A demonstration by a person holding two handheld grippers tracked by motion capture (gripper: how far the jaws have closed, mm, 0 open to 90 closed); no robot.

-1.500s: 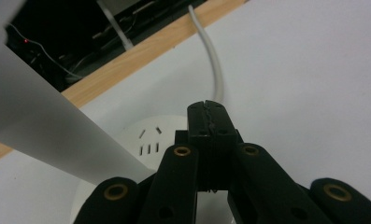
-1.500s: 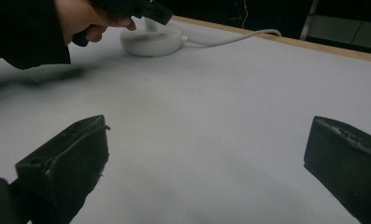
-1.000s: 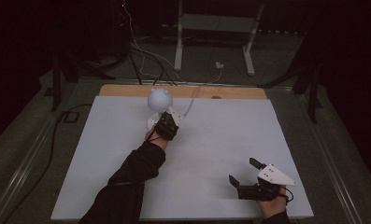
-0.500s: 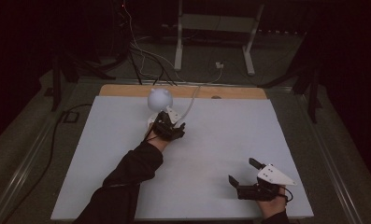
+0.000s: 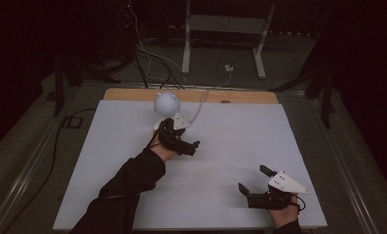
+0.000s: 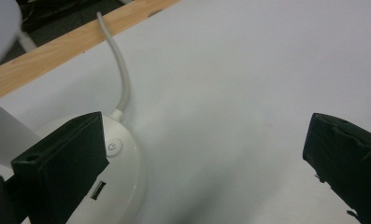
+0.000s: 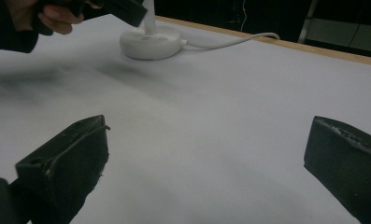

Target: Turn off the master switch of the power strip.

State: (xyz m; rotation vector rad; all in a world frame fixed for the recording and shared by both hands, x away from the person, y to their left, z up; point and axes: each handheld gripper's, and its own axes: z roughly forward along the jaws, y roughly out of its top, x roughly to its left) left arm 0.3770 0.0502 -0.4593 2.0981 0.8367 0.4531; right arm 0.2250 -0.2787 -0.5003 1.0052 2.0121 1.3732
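Observation:
A small white desk lamp stands at the far middle of the white table, with a round head (image 5: 166, 103) over a flat round base (image 6: 122, 158). The base carries a power button (image 6: 112, 147) and a USB port (image 6: 98, 190). My left gripper (image 5: 180, 136) hovers just in front of the base. Its jaws have just been opening and stand open, with only bare table between them (image 6: 204, 158). My right gripper (image 5: 254, 179) rests open near the front right edge, nothing between its jaws (image 7: 206, 158).
The lamp's white cable (image 6: 122, 74) runs from the base over the wooden back strip (image 5: 240, 96) to the floor. Cables and a metal stand (image 5: 225, 29) lie beyond the table. The white tabletop (image 5: 259, 131) stretches between the two grippers.
My left gripper has opened its jaws and drawn back a little from the lamp base, rising slightly. The right gripper has stayed where it was.

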